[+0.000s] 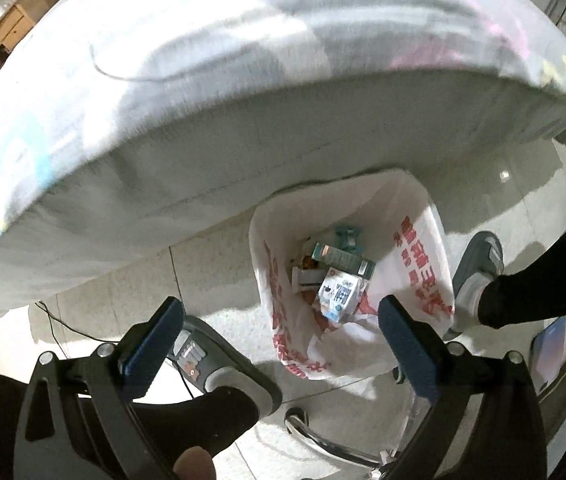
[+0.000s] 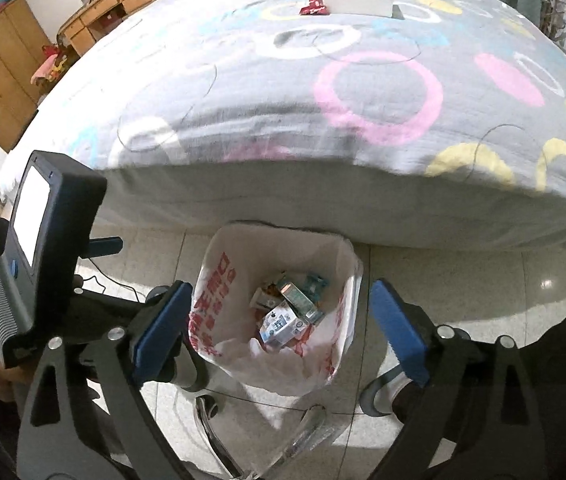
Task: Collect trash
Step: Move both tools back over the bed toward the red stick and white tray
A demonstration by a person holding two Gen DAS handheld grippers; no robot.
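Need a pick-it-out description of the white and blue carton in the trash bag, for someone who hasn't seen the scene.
Start at the bed, then drop to the white bag with red print on the floor against its side. The white and blue carton lies on top of the trash, at the near edge of the pile; the carton behind it is green.

The left wrist view looks steeply down along the left claw (image 1: 279,344), its two blue pads wide apart at the bottom of the frame. Just beyond and a little right of the pads stands the bin (image 1: 423,264); the bed (image 1: 203,100) fills the upper half past it.

The right wrist view looks down less steeply along the right claw (image 2: 279,336), from somewhat farther back. The bin (image 2: 219,280) lies straight ahead between its pads, and more of the bed (image 2: 323,120) top shows beyond. The left claw's body (image 2: 43,240) stands close at its left.

Both views share the bin, the bed edge and floor tiles (image 1: 211,272).
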